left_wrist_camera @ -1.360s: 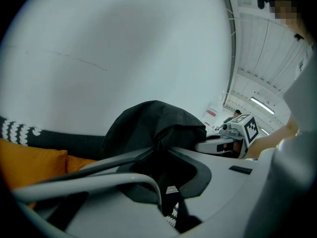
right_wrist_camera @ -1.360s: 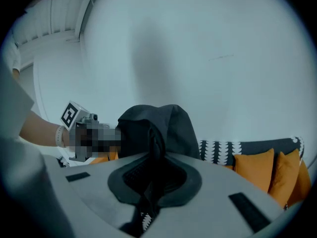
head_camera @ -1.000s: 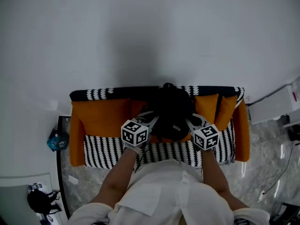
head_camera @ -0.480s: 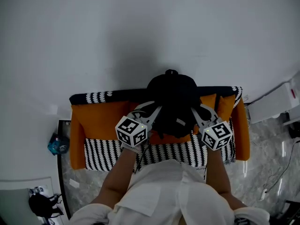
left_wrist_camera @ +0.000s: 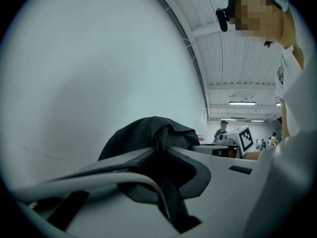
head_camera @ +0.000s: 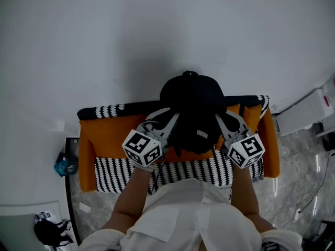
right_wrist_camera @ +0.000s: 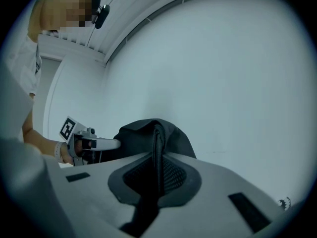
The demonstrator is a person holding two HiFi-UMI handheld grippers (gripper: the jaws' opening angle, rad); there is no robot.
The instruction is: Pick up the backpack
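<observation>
Backpack (head_camera: pixel 192 106), black, its contents unseen, hangs between the two grippers over the orange sofa (head_camera: pixel 110 132), its top above the backrest's edge (head_camera: pixel 118 107) against the bare white wall (head_camera: pixel 157 30). The left gripper (head_camera: pixel 166 120) is clenched on a dark strap (left_wrist_camera: pixel 171 202), and the right gripper (head_camera: pixel 222 120) pinches a second strap (right_wrist_camera: pixel 156 152). The striped seat (head_camera: pixel 120 169) lies below.

My left tongs (head_camera: pixel 167 122) and right tongs (head_camera: pixel 224 121) point away from me, about level, side by side and well apart. Each pair has its jaws pressed together on dark fabric of the backpack (head_camera: pixel 192 99), one at either side of it. My left forearm (head_camera: pixel 131 192) and right forearm (head_camera: pixel 242 188) reach forward, bare, with the marker cubes just beyond my wrists.
</observation>
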